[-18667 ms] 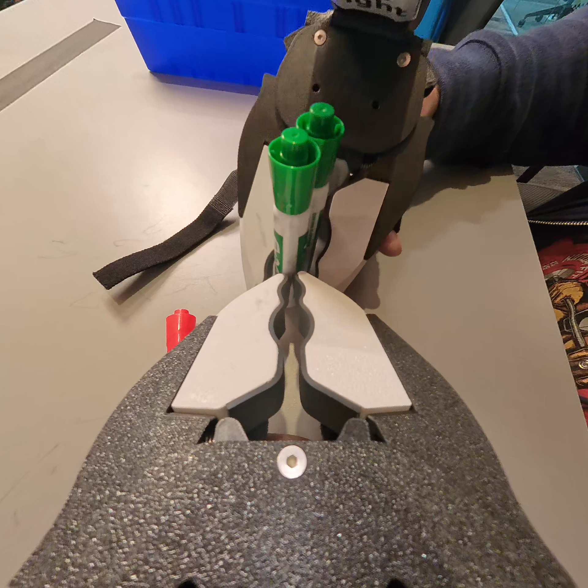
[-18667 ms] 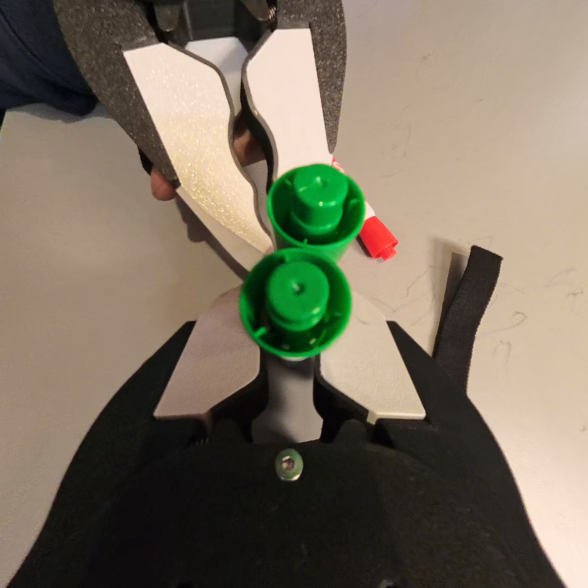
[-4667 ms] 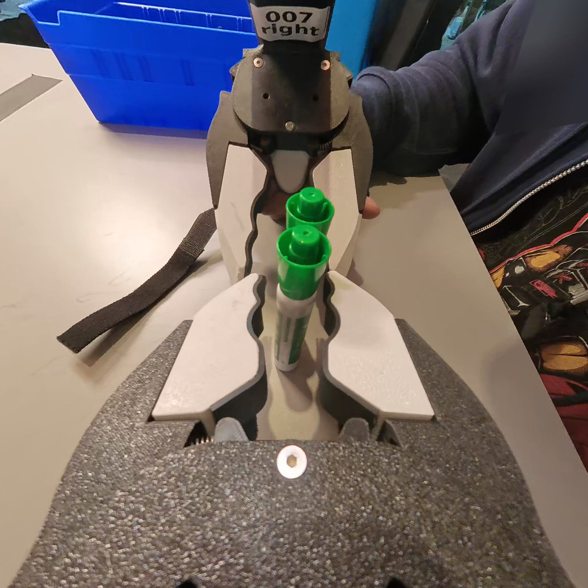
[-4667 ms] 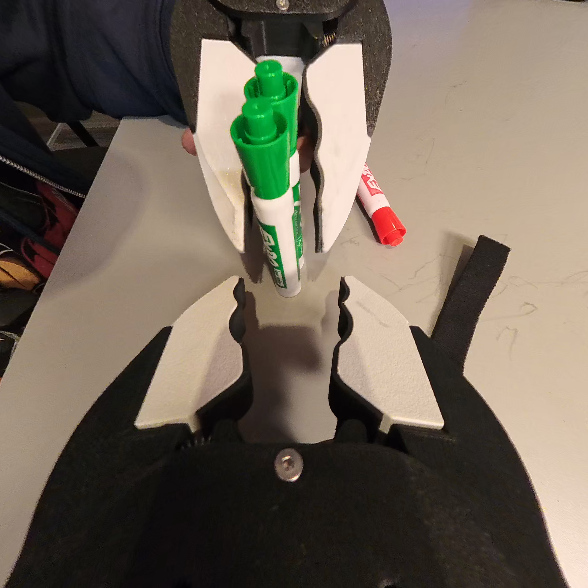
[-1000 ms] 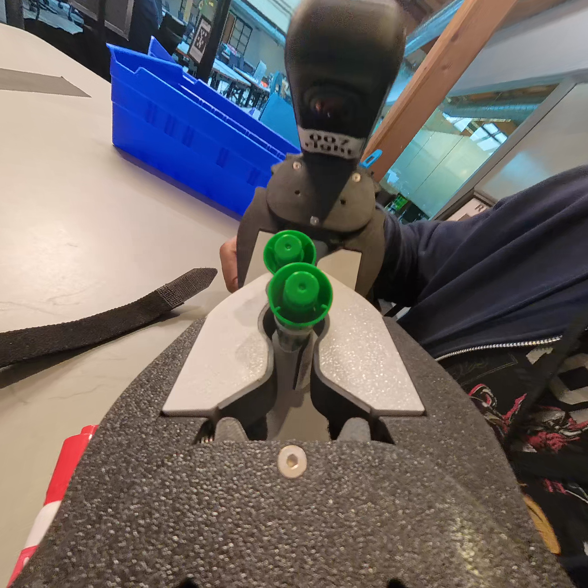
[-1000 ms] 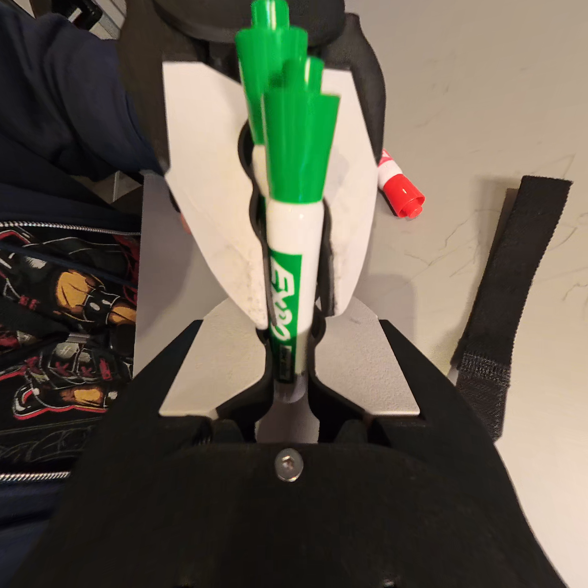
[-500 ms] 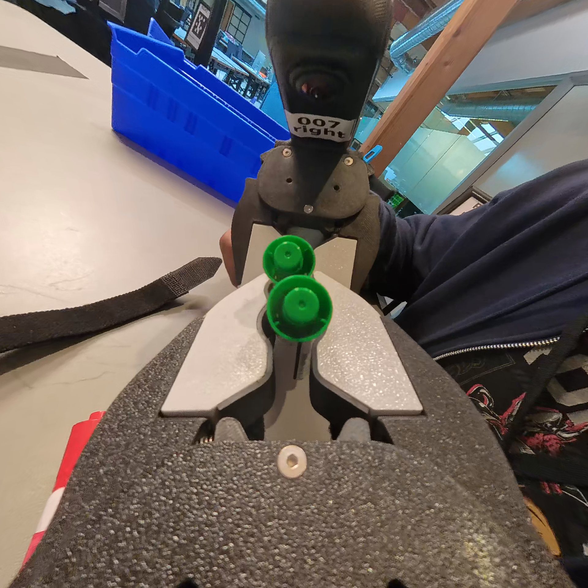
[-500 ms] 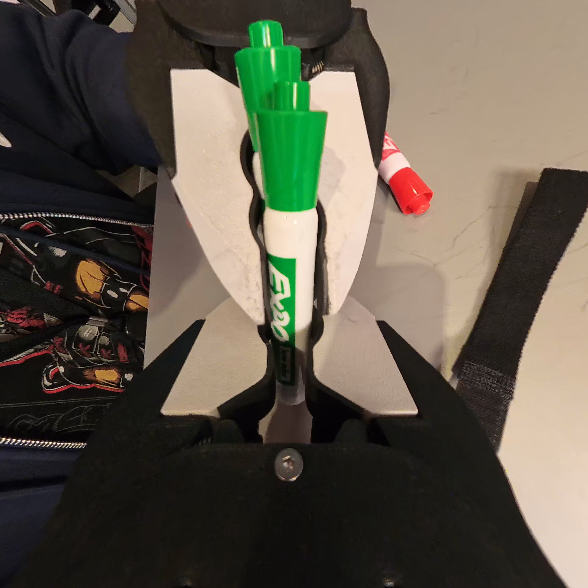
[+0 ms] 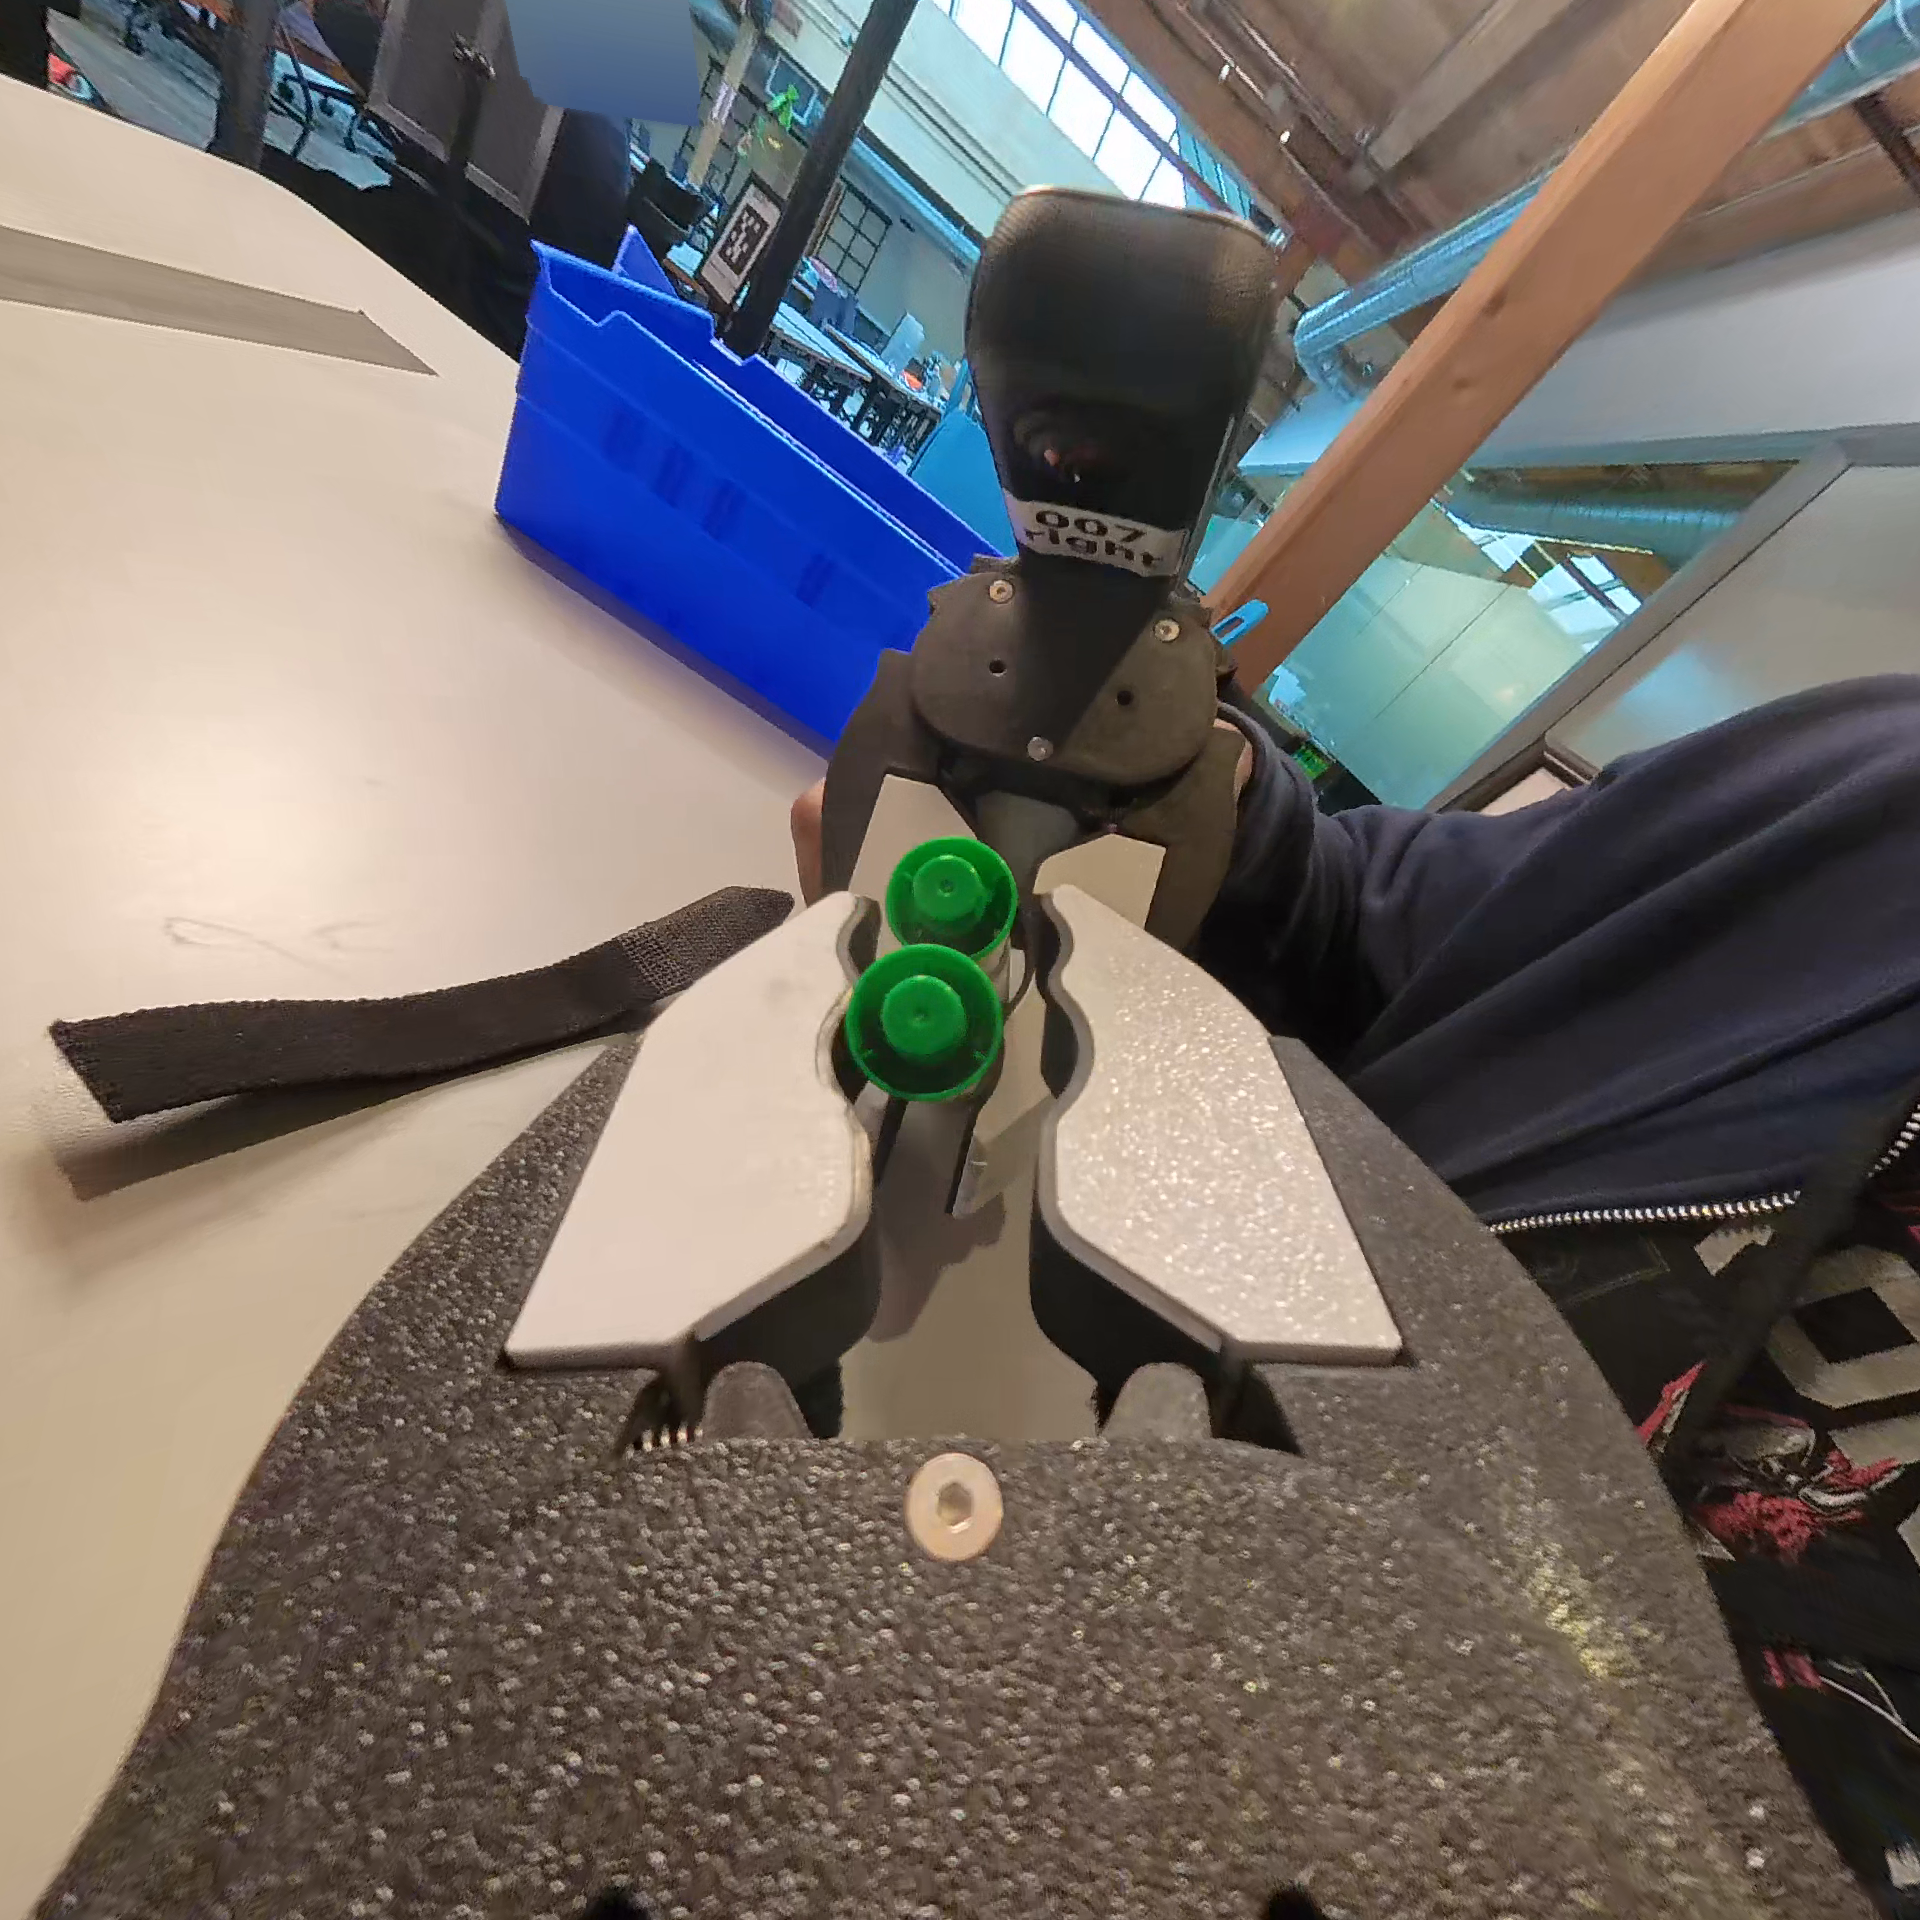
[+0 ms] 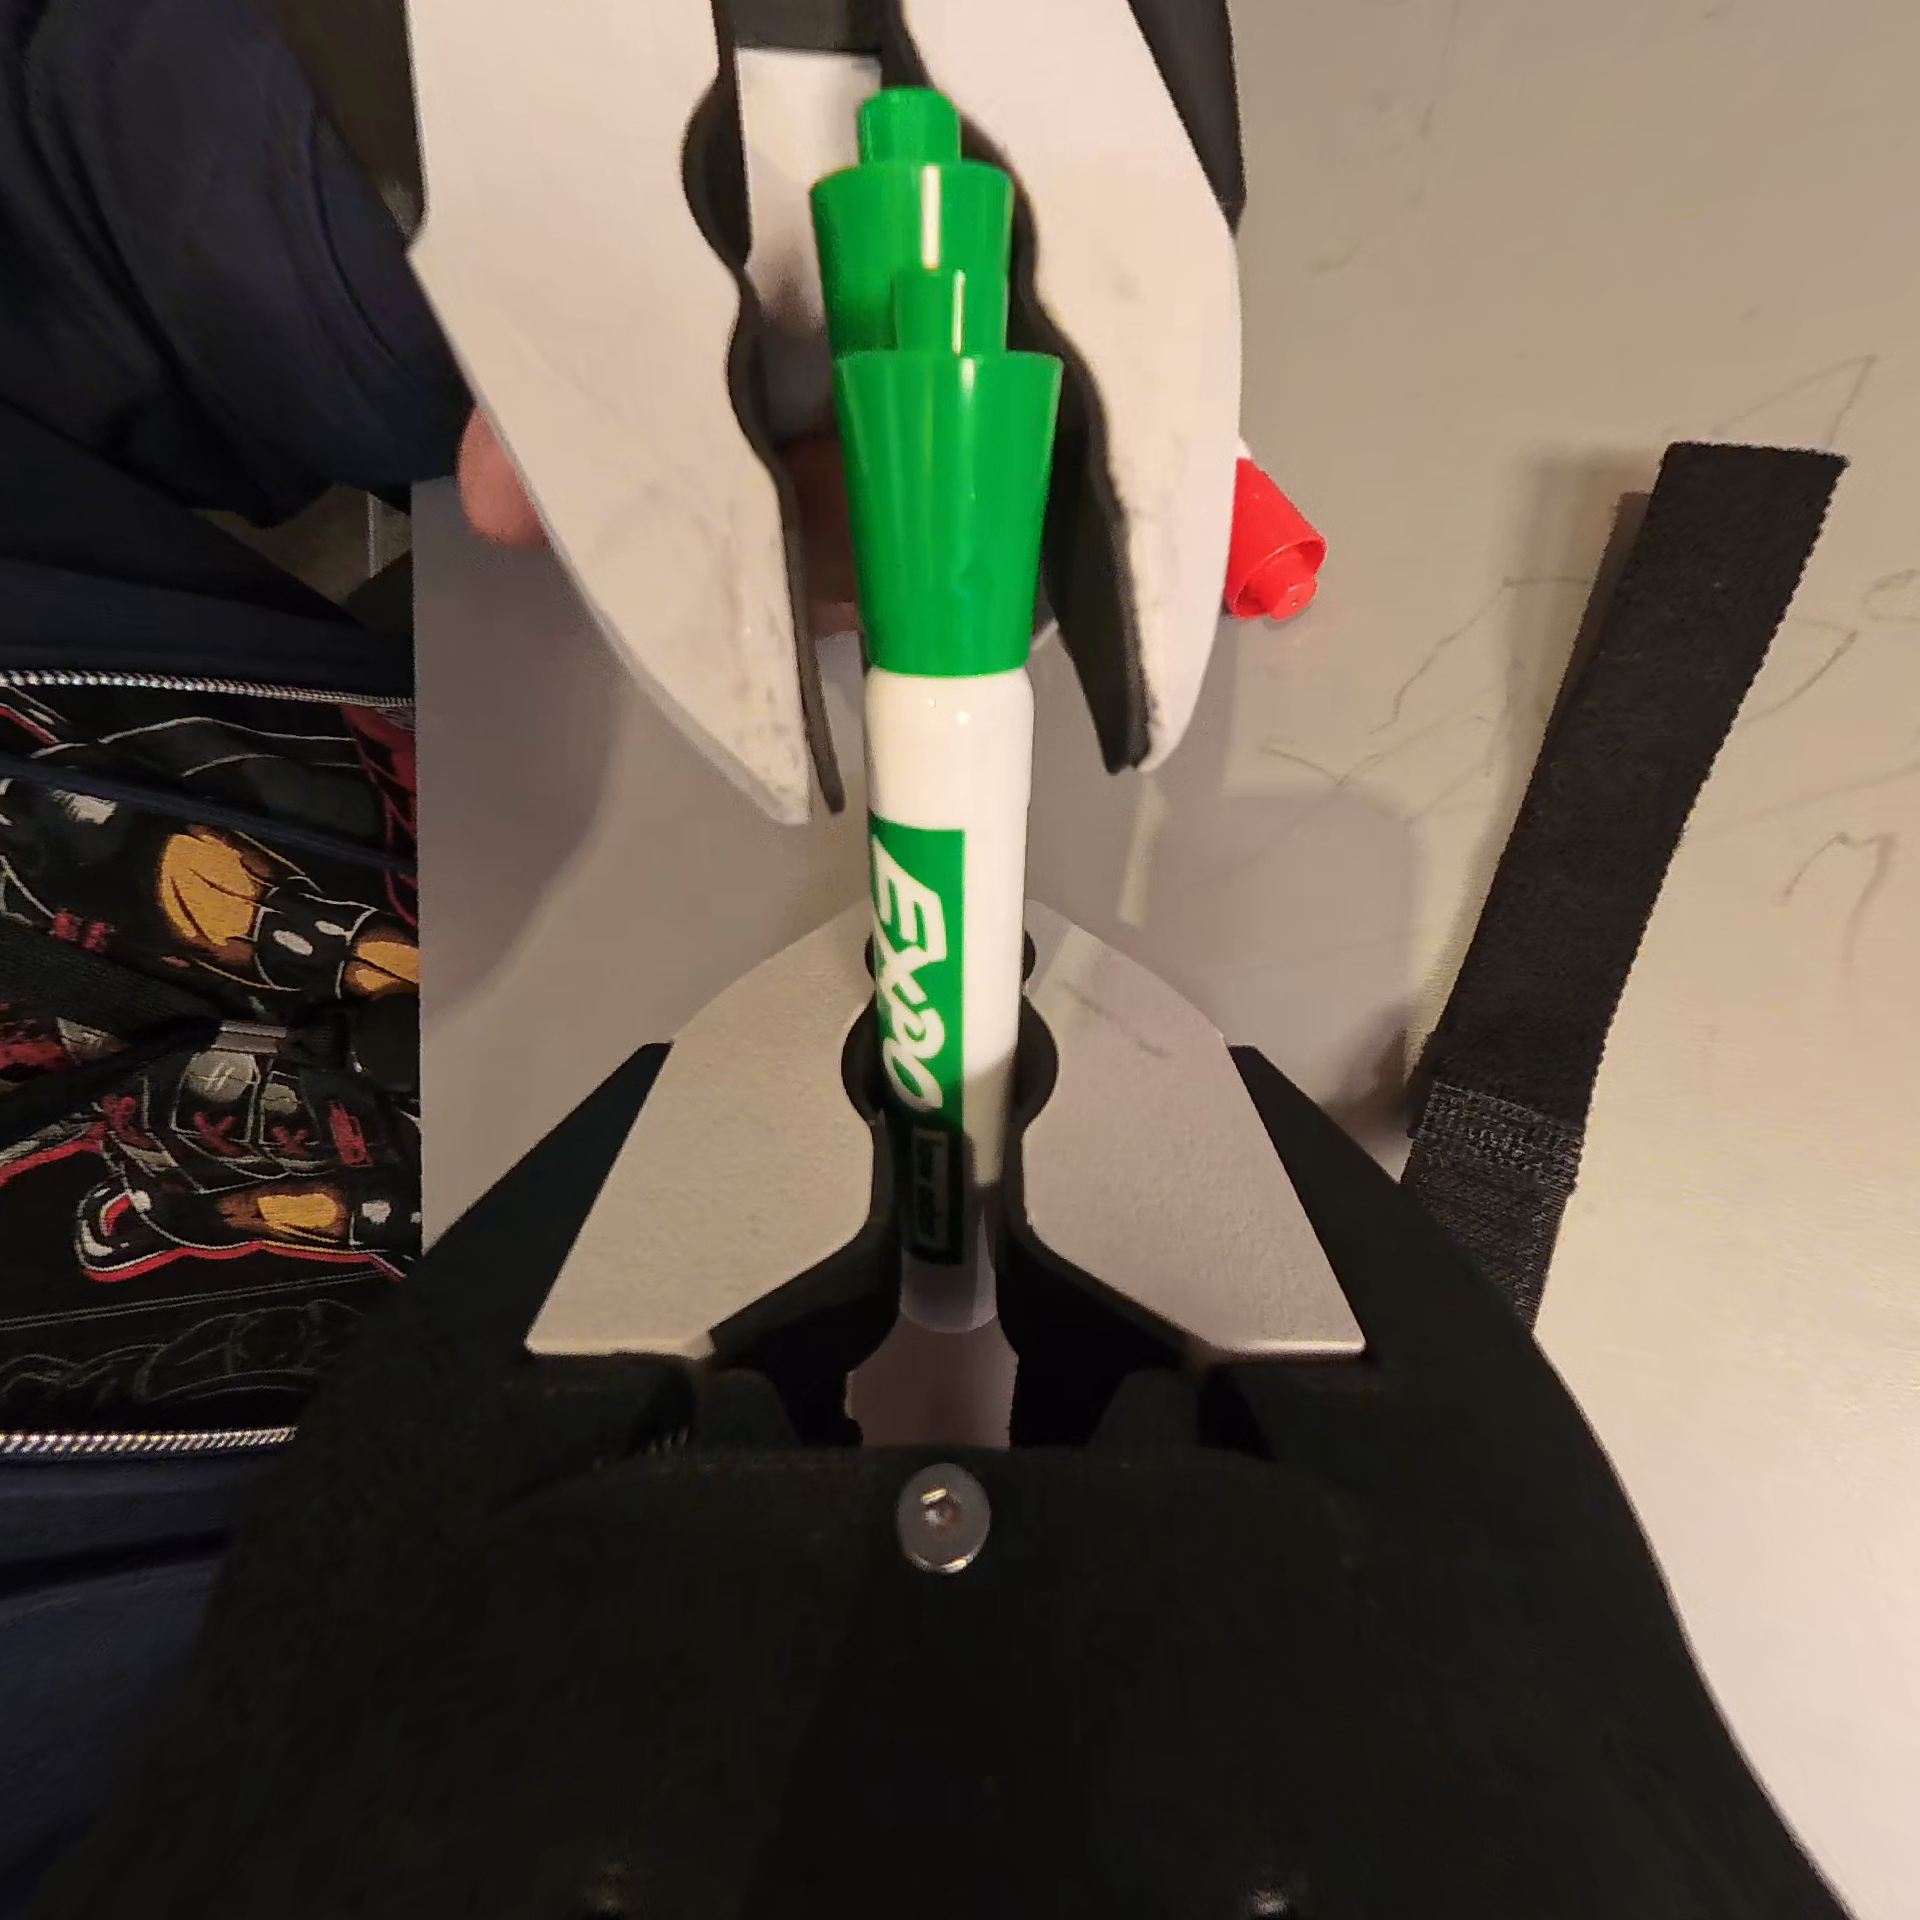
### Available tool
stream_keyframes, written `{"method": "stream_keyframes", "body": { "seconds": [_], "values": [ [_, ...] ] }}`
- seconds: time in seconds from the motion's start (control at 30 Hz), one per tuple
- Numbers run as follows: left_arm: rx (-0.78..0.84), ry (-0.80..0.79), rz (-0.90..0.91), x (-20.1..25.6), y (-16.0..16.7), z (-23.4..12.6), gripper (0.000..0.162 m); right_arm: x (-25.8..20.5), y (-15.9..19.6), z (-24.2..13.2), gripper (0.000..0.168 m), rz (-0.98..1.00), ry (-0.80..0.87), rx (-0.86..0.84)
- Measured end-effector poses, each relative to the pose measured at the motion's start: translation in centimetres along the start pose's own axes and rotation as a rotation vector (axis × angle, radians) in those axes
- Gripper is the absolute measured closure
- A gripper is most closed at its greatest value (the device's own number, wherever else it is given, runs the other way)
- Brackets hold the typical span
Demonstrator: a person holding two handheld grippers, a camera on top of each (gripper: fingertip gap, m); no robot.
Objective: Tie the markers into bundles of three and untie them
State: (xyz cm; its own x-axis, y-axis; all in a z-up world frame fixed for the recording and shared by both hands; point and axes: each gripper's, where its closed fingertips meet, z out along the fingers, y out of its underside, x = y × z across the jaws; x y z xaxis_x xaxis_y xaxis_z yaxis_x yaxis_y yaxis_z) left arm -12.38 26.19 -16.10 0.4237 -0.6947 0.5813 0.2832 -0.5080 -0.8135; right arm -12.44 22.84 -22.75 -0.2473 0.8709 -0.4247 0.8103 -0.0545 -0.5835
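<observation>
My right gripper [image 10: 951,1049] sits at the bottom of the right wrist view, its jaws pinching the white barrel end of a green marker [image 10: 951,831] so the capped end points away up the frame. A second green marker [image 10: 912,218] lies just behind it, only its cap showing; I judge I keep the pair lined up so a third can join them. Farther up the same frame my left gripper [image 10: 977,758] has its jaws spread around the two caps, not squeezing them. In the left wrist view those caps [image 9: 925,1023] sit at centre between the parted fingers [image 9: 727,1122]. To the right in the right wrist view lies a red marker [image 10: 1273,551], partly hidden, likely the missing third. The black strap [image 10: 1621,831] rests flat on the table [image 10: 1714,260] beyond, not yet used.
</observation>
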Motion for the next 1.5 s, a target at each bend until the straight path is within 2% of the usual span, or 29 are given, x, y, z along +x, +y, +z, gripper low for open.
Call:
{"method": "stream_keyframes", "body": {
  "seconds": [0.2,0.4,0.5,0.6,0.73,0.97,1.3,1.5],
  "values": [
    [0.007,-0.032,0.022,-0.2,-0.7,-0.8,0.125,0.4,-0.1,-0.3,0.152,0.010,0.003,0.015],
    [0.050,-0.093,0.018,-1.8,-2.5,-3.1,0.125,1.0,0.3,-0.6,0.152,0.051,-0.022,0.035],
    [0.052,-0.108,0.020,-2.3,-2.7,-3.6,0.132,1.0,0.4,-0.7,0.151,0.061,-0.036,0.040],
    [0.050,-0.091,0.024,-2.2,-2.4,-3.4,0.153,1.1,0.5,-0.7,0.151,0.068,-0.036,0.034],
    [0.022,-0.075,0.013,-2.1,-1.6,-2.9,0.154,1.1,0.6,-0.7,0.151,0.076,-0.038,0.032],
    [-0.032,-0.078,0.015,-1.9,-0.3,-1.9,0.153,1.2,0.6,-0.7,0.151,0.087,-0.031,0.028],
    [-0.032,-0.091,-0.017,-2.3,-0.2,-1.9,0.153,1.4,0.8,-0.7,0.151,0.110,-0.031,0.018],
    [0.046,-0.081,-0.092,-2.5,-1.3,-2.4,0.137,1.1,0.1,-1.2,0.152,0.140,-0.079,0.054]
  ]
}}
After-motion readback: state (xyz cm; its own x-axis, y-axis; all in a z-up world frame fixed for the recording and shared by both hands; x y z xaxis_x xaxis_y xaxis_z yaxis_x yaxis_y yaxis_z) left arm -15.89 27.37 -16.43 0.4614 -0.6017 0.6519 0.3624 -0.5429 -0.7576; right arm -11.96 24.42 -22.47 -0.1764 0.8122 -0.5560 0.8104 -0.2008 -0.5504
